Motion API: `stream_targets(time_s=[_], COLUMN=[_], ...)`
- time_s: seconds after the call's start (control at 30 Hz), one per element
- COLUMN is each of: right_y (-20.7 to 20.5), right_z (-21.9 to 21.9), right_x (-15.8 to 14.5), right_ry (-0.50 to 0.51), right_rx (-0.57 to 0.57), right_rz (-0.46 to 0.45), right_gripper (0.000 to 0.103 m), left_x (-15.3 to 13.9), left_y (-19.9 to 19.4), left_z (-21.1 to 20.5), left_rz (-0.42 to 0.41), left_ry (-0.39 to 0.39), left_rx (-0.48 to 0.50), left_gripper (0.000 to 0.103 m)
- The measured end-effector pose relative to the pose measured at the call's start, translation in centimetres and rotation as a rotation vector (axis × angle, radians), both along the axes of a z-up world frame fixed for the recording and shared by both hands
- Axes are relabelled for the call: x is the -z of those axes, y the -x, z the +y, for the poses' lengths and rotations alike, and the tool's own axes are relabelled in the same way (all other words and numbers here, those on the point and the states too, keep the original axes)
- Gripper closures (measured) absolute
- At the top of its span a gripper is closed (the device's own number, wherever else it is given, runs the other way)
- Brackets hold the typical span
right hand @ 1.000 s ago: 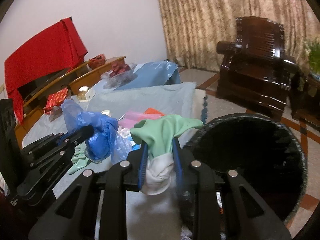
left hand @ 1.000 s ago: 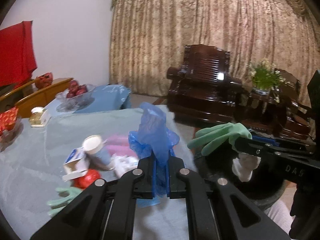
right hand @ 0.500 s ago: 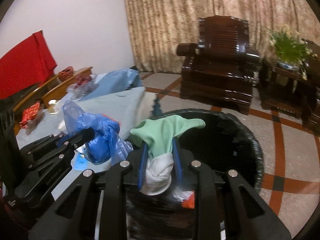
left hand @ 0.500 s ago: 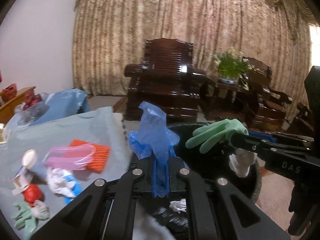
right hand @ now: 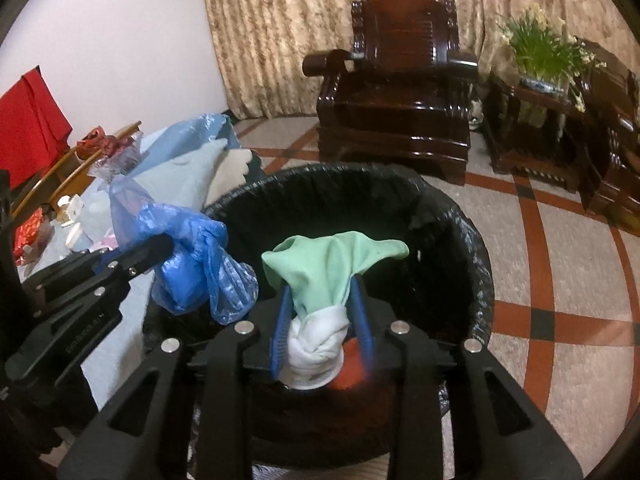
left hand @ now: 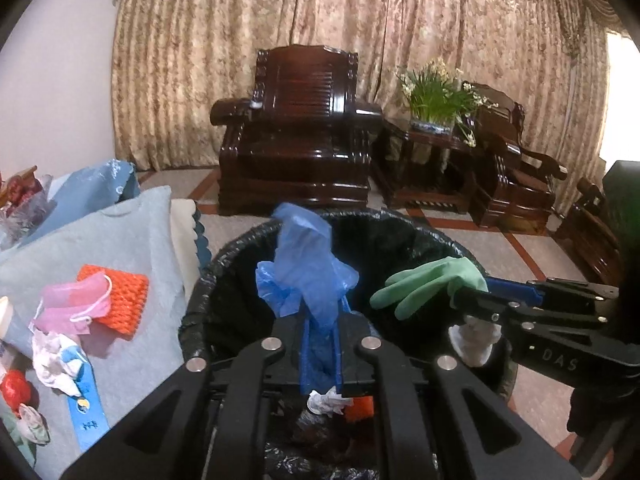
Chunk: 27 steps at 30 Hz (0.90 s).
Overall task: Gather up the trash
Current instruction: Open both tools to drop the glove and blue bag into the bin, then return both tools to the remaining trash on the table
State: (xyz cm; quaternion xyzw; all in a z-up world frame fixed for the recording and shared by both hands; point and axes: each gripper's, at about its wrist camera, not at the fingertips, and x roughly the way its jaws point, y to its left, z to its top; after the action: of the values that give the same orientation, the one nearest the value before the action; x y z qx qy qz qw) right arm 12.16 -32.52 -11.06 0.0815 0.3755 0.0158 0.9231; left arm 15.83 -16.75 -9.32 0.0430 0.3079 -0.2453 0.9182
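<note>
**Inspector:** Left claw (left hand: 320, 354) is clenched on a blue glove (left hand: 308, 276); right claw (right hand: 322, 322) is clenched on a green glove (right hand: 336, 260) with a white wad (right hand: 316, 340) bunched beneath it. Both loads hang over the open bin (right hand: 460, 216).

**Assessor:** Handling character?

**Inspector:** Judged light, limp and thin. The blue one looks like slick film and stands crumpled above the pads; the green looks rubbery, its fingers drooping sideways. Neither is fragile. A pinch across the gathered middle, as now, suits them; an edge grip would likely slip.

**Assessor:** Risk on release?

**Inspector:** Soft film may cling to a pad rather than fall, in the inspector's estimate.

**Assessor:** Bin contents?

**Inspector:** Black liner; at the bottom a crumpled white scrap (left hand: 326, 400) and something orange (left hand: 358, 408). Mostly unfilled.

**Assessor:** Remaining trash?

**Inspector:** On the desk (left hand: 132, 248): pink mask (left hand: 74, 308) on an orange pad (left hand: 120, 300), tissue (left hand: 52, 360), blue strip (left hand: 88, 412), red item (left hand: 14, 386).
</note>
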Motion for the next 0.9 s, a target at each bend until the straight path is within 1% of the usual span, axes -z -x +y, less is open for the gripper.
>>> stream_targets(time_s=[0.07, 0.13, 0.17, 0.3, 0.4, 0.43, 0.47, 0.5, 0.53, 0.57, 0.67, 0.9], right_y=[0.1, 0.2, 0.2, 0.4, 0.6, 0.6, 0.8, 0.9, 1.1, 1.3, 1.4, 1.0], right_z=[0.0, -0.2, -0.2, -0.4, -0.2, -0.1, 0.1, 0.2, 0.5, 0.7, 1.4, 5.8], right_x=[0.4, 0.4, 0.4, 0.2, -0.4, -0.7, -1.0, -1.2, -1.6, -2.0, -3.0, -4.6], right_ry=[0.001, 0.004, 0.007, 0.008, 0.007, 0.006, 0.006, 0.008, 0.008, 0.002, -0.025, -0.016], right_rx=[0.008, 0.015, 0.016, 0.020, 0.023, 0.021, 0.019, 0.022, 0.027, 0.031, 0.029, -0.076], right_rz=[0.008, 0.007, 0.008, 0.003, -0.016, -0.022, -0.035, -0.045, -0.062, -0.081, -0.117, -0.175], right_gripper=[0.062, 0.054, 0.051, 0.050, 0.042, 0.039, 0.032, 0.027, 0.017, 0.012, 0.008, 0.008], left_x=[0.2, 0.4, 0.4, 0.2, -0.3, -0.5, -0.7, -0.8, -1.1, -1.2, -1.8, -2.7], left_y=[-0.2, -0.2, -0.1, 0.2, 0.6, 0.8, 1.1, 1.2, 1.4, 1.5, 1.9, 2.9], left_z=[0.0, 0.0, 0.1, 0.5, 1.3, 1.6, 2.1, 2.4, 3.2, 3.5, 5.9, 11.8], left_rz=[0.021, 0.030, 0.035, 0.030, 0.014, 0.003, -0.010, -0.017, -0.029, -0.033, -0.050, -0.082], left_ry=[0.004, 0.004, 0.008, 0.009, 0.015, 0.013, 0.012, 0.011, 0.011, 0.011, 0.017, -0.001], left_rx=[0.003, 0.002, 0.003, -0.004, -0.022, -0.030, -0.042, -0.049, -0.067, -0.079, -0.133, -0.261], left_gripper=[0.085, 0.065, 0.058, 0.054, 0.047, 0.042, 0.037, 0.034, 0.030, 0.025, 0.017, 0.015])
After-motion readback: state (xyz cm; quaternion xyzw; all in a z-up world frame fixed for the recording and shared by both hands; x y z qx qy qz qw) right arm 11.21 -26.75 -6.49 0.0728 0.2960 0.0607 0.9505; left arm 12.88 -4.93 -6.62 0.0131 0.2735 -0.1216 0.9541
